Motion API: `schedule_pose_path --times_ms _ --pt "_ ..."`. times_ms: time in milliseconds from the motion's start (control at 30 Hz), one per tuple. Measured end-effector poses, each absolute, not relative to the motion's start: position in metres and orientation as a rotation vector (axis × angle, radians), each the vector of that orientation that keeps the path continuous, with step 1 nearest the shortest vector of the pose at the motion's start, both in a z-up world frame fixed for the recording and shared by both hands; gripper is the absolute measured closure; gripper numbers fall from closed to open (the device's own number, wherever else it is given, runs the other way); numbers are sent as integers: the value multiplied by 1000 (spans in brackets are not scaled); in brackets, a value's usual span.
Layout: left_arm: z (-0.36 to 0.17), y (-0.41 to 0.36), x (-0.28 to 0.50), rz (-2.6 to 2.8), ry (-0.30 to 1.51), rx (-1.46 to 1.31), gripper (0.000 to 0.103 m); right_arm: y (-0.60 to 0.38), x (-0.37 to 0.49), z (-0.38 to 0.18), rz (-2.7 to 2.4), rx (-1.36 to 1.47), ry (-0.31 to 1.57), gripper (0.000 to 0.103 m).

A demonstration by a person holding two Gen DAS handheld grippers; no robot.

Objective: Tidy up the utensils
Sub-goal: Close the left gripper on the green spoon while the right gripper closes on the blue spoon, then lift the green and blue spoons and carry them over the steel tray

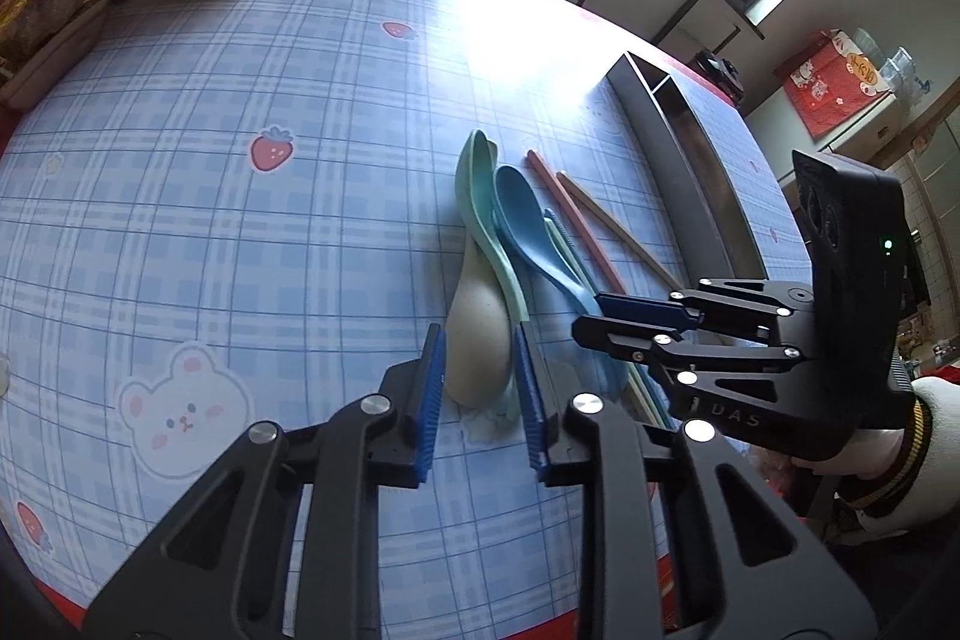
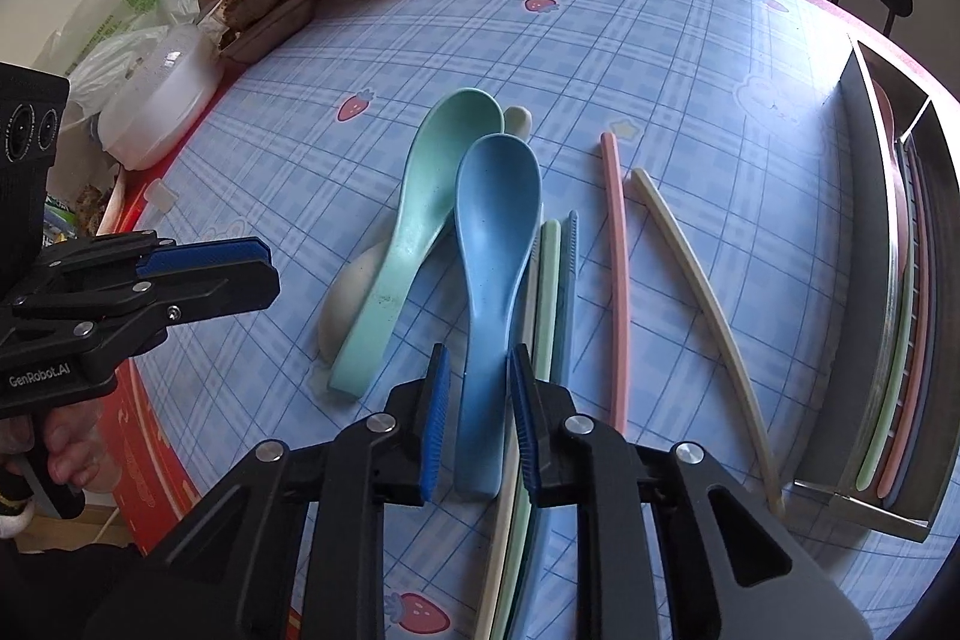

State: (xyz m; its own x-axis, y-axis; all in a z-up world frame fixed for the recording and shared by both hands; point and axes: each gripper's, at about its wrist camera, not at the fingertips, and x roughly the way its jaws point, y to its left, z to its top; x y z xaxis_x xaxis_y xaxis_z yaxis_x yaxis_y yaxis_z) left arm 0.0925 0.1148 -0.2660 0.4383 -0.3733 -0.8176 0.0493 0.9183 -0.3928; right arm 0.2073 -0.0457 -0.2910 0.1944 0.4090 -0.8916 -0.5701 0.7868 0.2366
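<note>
Blue ribbed pads of the left gripper [image 1: 477, 370] fill the near edge of the left wrist view, narrowed around the bowl of a cream-white plastic spoon [image 1: 478, 349] lying on the blue plaid worktop [image 1: 240, 232]; the right pad touches its edge, but whether the left pad presses it I cannot tell. A mint-green plastic spoon [image 1: 480, 214] crosses over the cream one, and a blue plastic spoon [image 1: 528, 232] lies just right of it. Farther right lie a pink chopstick [image 1: 570, 214] and a beige chopstick [image 1: 612, 220], with a long metal tray [image 1: 666, 148] beyond them. At the right edge the right gripper [image 1: 591, 313], held by a hand in a white sleeve [image 1: 870, 466], reaches to the blue spoon's handle. From the right wrist view, the right gripper [image 2: 477, 400] has its pads drawn in on both sides of the blue spoon [image 2: 492, 268] handle, pinching it. Beneath that handle lie pale green and blue chopsticks [image 2: 555, 280]. The mint spoon [image 2: 414, 226] rests to the left over the cream spoon [image 2: 345, 298], the pink chopstick [image 2: 618, 280] and beige chopstick [image 2: 702, 280] to the right. The tray [image 2: 864, 244] at the far right holds more chopsticks. The left gripper [image 2: 264, 262] enters from the left edge.
</note>
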Motion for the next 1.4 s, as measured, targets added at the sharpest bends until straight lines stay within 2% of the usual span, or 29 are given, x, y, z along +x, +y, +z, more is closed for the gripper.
schedule_pose_path --times_ms 267,800,933,1033,1400 --pt "-275 86 102 -346 1138 -315 78 -45 205 -292 671 -169 1175 89" --pt "-296 65 149 -292 1209 -228 78 -76 201 -292 624 -3 1196 89" --pt "-300 59 152 -296 1205 -202 81 -80 199 -290 621 15 1192 89" --pt "-307 53 154 -291 1215 -190 88 -84 199 -292 620 36 1199 89" --pt "-314 66 131 -290 1213 -294 92 -78 200 -298 623 67 1228 89"
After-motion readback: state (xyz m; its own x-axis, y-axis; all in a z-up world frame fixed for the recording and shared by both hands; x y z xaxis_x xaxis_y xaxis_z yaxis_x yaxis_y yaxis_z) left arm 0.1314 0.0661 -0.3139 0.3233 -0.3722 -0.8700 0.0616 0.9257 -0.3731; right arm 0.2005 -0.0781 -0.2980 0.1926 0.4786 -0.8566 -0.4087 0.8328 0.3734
